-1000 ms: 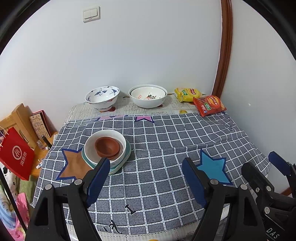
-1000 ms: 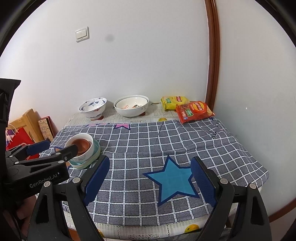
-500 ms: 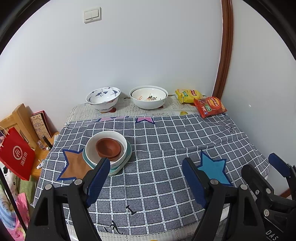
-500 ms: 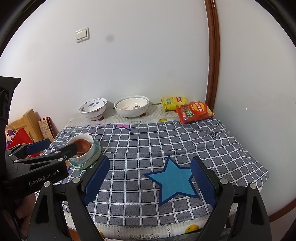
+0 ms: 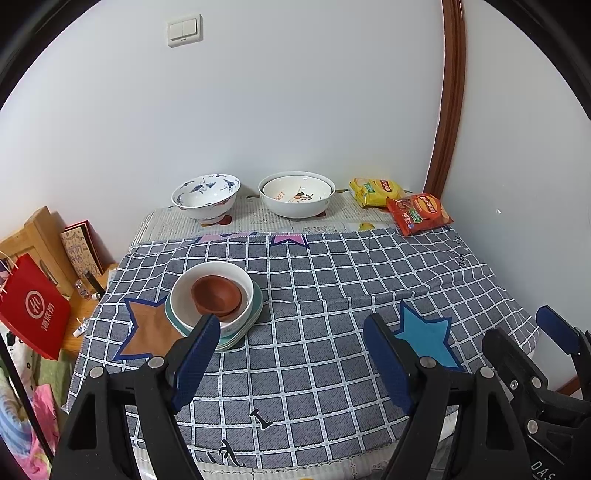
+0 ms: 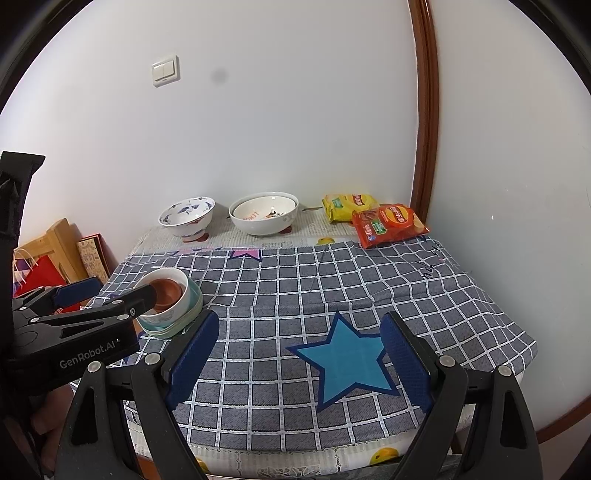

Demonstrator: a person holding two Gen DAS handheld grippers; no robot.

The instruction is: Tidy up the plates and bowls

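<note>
left gripper [image 5: 288, 360]: your fingers [image 5: 195, 354] stand wide apart, nothing between them, only cloth below; held over the near part of the counter, pointing down at a slant.
right gripper [image 6: 299, 363]: your fingers [image 6: 194, 354] also spread wide, empty; the blue star patch [image 6: 347, 363] shows in the gap.
grippers relative: side by side, apart; your right one shows at the right edge of the left wrist view, your left one at the left edge of the right wrist view.
stack [image 5: 214, 302]: brown bowl [image 5: 216, 297] nested in a white bowl [image 5: 184, 299], on pale green plates [image 5: 255, 314]; sits on the left part of the cloth, overlapping one point of the brown star patch [image 5: 147, 332].
stack vs left gripper: your left finger covers its near rim in the left wrist view; touching or not, cannot tell.
blue-patterned bowl [image 5: 205, 197]: upright at the back left of the counter, near the wall.
large white bowl [image 5: 297, 197]: just right of the blue-patterned bowl, a second bowl nested inside; the two not touching.
snack bags: yellow bag [image 5: 376, 190] and red bag [image 5: 419, 212] at the back right corner, red one overlapping the yellow.
counter [image 5: 258, 223]: grey checked cloth [image 5: 314, 332] covers most of it, printed cover showing at the back strip.
wall: light switch [image 5: 184, 29] up left, brown door frame [image 5: 448, 99] at right.
off counter left: red paper bag [image 5: 33, 314], wooden furniture [image 5: 40, 229].
</note>
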